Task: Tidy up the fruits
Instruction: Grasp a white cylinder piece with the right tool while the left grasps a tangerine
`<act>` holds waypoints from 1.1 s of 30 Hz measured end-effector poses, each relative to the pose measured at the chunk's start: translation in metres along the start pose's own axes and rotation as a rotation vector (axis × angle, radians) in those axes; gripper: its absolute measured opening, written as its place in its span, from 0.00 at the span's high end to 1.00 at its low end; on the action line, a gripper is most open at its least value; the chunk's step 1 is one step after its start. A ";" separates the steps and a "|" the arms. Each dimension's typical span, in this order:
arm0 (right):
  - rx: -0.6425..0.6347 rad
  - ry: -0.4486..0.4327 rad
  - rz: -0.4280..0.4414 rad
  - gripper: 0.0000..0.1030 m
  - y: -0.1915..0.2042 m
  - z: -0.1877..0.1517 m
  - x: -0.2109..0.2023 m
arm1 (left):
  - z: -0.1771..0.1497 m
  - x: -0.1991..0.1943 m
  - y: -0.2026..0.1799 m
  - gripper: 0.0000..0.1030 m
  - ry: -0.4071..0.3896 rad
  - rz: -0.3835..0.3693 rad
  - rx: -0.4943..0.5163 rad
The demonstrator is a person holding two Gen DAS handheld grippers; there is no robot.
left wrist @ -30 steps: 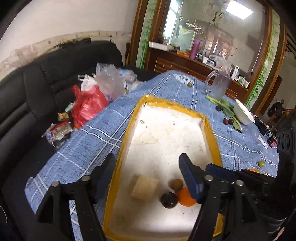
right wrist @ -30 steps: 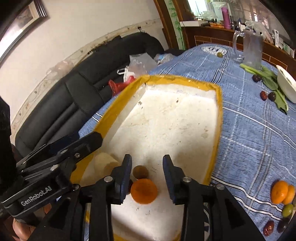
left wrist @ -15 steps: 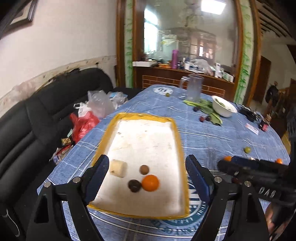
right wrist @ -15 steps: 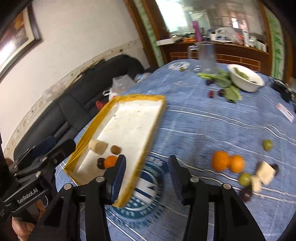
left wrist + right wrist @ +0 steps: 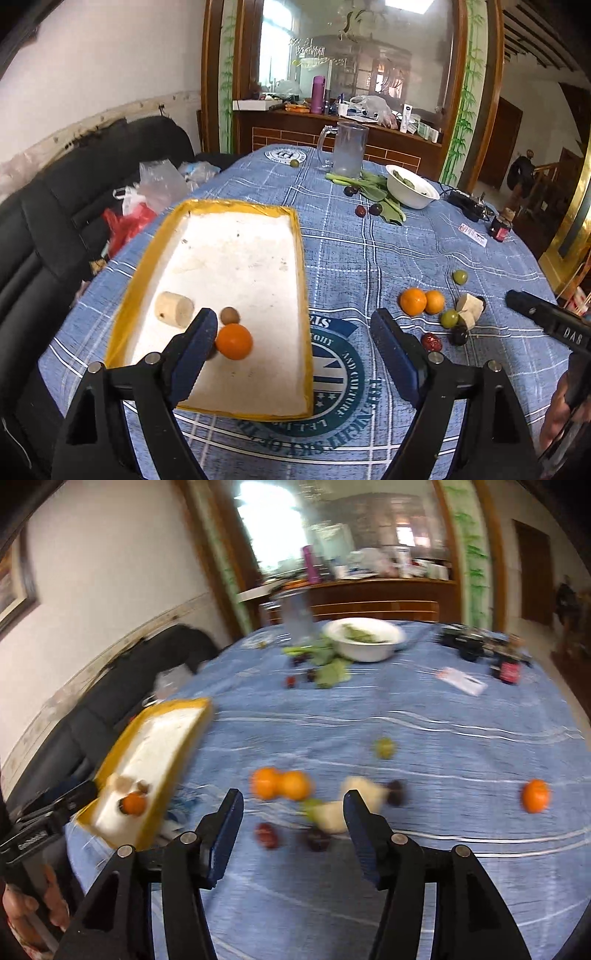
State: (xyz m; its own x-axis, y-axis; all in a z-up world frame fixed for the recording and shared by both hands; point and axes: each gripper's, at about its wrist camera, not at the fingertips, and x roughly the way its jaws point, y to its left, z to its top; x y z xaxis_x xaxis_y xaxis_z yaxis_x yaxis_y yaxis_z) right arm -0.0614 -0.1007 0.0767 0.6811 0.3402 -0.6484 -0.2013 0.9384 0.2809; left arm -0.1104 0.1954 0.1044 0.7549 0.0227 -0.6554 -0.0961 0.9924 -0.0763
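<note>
A yellow-rimmed white tray [image 5: 299, 258] holds an orange [image 5: 233, 341], a banana piece [image 5: 173, 308] and a small brown fruit [image 5: 229, 315]. My left gripper [image 5: 293, 332] hovers open over the tray's near right corner with nothing between its fingers. To the right on the blue cloth lie two oranges [image 5: 413, 301], green fruits [image 5: 449, 318], a banana piece [image 5: 470, 306], a red date [image 5: 431, 341] and a dark plum [image 5: 460, 336]. In the blurred right wrist view my right gripper [image 5: 293, 805] hangs empty just short of that pile [image 5: 280, 784], its jaws opening. A lone orange [image 5: 535, 795] lies further right.
At the table's far side stand a white bowl [image 5: 412, 184], a glass mug [image 5: 349, 149], leafy greens [image 5: 373, 188] with dark fruits, a small jar [image 5: 500, 227] and a black device [image 5: 467, 205]. A black sofa [image 5: 55, 206] with plastic bags runs along the left.
Both grippers drew back from the tray. The right one left the orange in the tray, swung right toward the loose fruit and opened. The left one opened wider.
</note>
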 end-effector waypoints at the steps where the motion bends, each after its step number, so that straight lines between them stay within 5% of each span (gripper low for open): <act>1: 0.032 -0.006 -0.024 0.37 -0.016 0.002 -0.003 | 0.000 0.003 -0.003 0.18 0.010 -0.005 -0.001; 10: 0.179 0.022 -0.078 0.37 -0.082 0.009 0.005 | -0.002 0.038 -0.045 0.18 0.101 -0.095 0.058; 18: 0.196 0.157 0.107 0.37 -0.060 0.006 0.057 | 0.010 0.078 -0.078 0.18 0.159 -0.192 0.074; 21: 0.198 0.185 0.106 0.38 -0.057 0.003 0.067 | 0.013 0.091 -0.085 0.19 0.165 -0.227 0.081; 24: 0.230 0.207 0.126 0.38 -0.057 -0.002 0.076 | 0.016 0.107 -0.089 0.32 0.197 -0.274 0.057; 29: 0.230 0.192 0.124 0.38 -0.053 -0.003 0.083 | 0.019 0.128 -0.095 0.33 0.226 -0.333 0.023; 33: 0.222 0.186 0.105 0.51 -0.050 -0.002 0.087 | 0.015 0.137 -0.103 0.35 0.222 -0.345 0.048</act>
State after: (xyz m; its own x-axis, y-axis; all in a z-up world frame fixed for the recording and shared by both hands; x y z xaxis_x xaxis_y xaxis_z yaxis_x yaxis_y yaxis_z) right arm 0.0063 -0.1177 0.0047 0.5204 0.4589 -0.7201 -0.0909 0.8683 0.4876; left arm 0.0125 0.0980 0.0343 0.5790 -0.3337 -0.7439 0.1722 0.9419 -0.2885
